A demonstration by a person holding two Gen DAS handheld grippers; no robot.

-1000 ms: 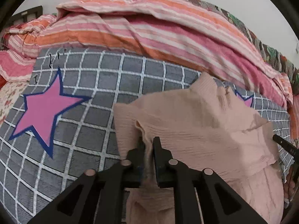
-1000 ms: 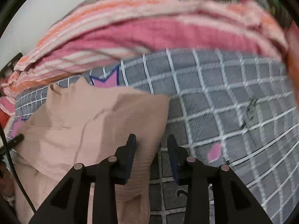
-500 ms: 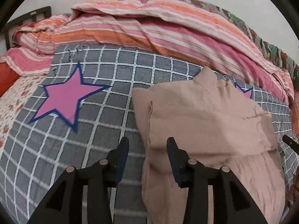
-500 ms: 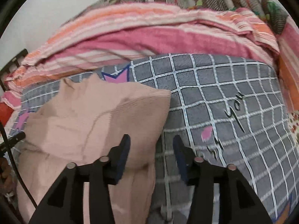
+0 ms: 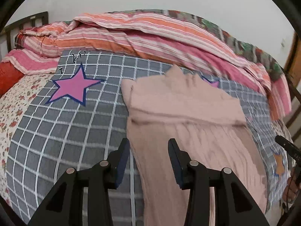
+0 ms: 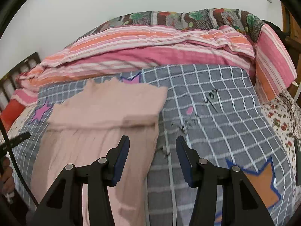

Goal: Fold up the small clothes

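Inspection finds one pink knit garment (image 5: pixel 188 131) lying on the grey checked bedspread (image 5: pixel 65 131), occupying the centre of the left wrist view and running toward 5 o'clock; in the right wrist view it sits from centre toward 7 o'clock. Its far portion is doubled over the ribbed body, giving a straight transverse fold edge; I judge the first fold laid and at least one further fold outstanding, since the lower length remains stretched out flat. The left gripper (image 5: pixel 148 156) has its jaws spread, holding nothing, straddling the garment's left edge. The right gripper (image 6: pixel 152 154) likewise stands with jaws spread and empty, astride the garment's right edge. A striped quilt (image 6: pixel 150 50) is heaped at 12 o'clock behind the work, well apart from it.
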